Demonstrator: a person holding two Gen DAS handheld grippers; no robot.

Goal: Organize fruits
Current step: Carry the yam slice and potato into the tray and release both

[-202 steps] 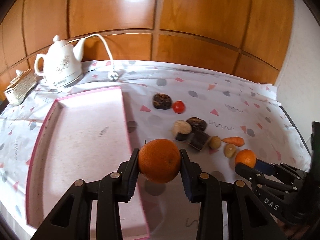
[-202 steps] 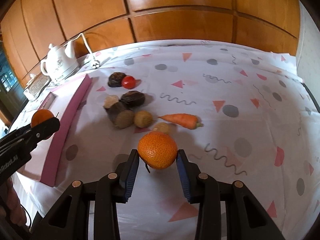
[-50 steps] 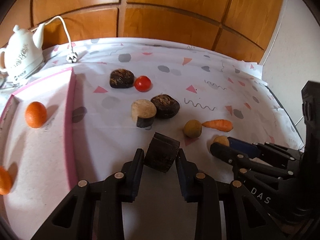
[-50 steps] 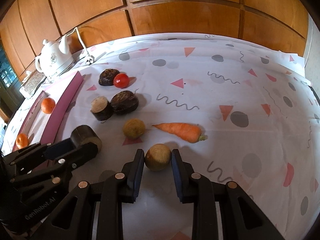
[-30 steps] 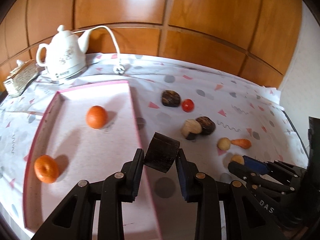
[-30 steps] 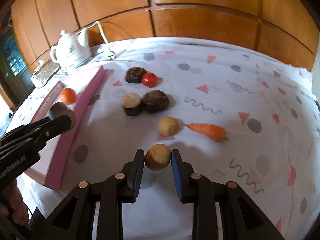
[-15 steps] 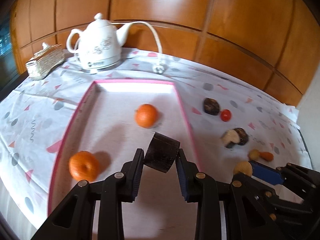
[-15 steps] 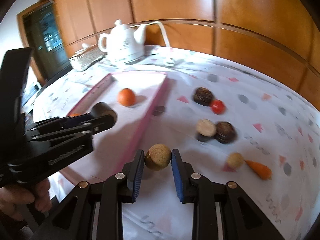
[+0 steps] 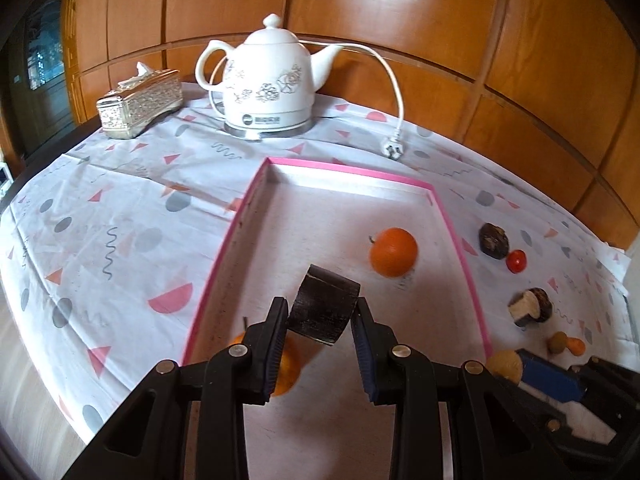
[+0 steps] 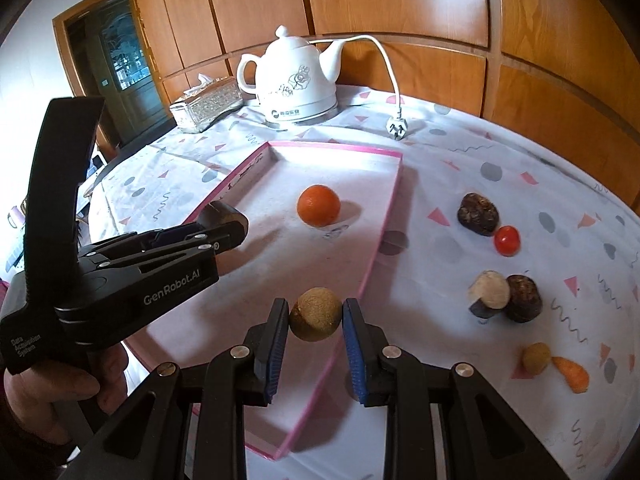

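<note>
Left gripper: pads clamped on a dark cut cylinder chunk, tilted, held above the pink tray, over its near half. Partly hidden behind the left finger, an orange lies on the tray floor near the tray's near-left rim.

Right gripper: pinching a round tan-brown fruit between blue-edged pads, held above the tray's near-right rim.

Second orange sits mid-tray, toward the tray's right wall, not touching it.

Off the tray, on the patterned cloth to the tray's right, nearest first: a small tan ball touching or just beside a carrot; then a pale-faced cut piece pressed against a dark round piece; farther back a dark wrinkled fruit with a red tomato just beside it.

Beyond the tray's far rim: a white plug on its cord, then a white kettle on its base. Left of the kettle, a silver tissue box. Wood panelling behind.
</note>
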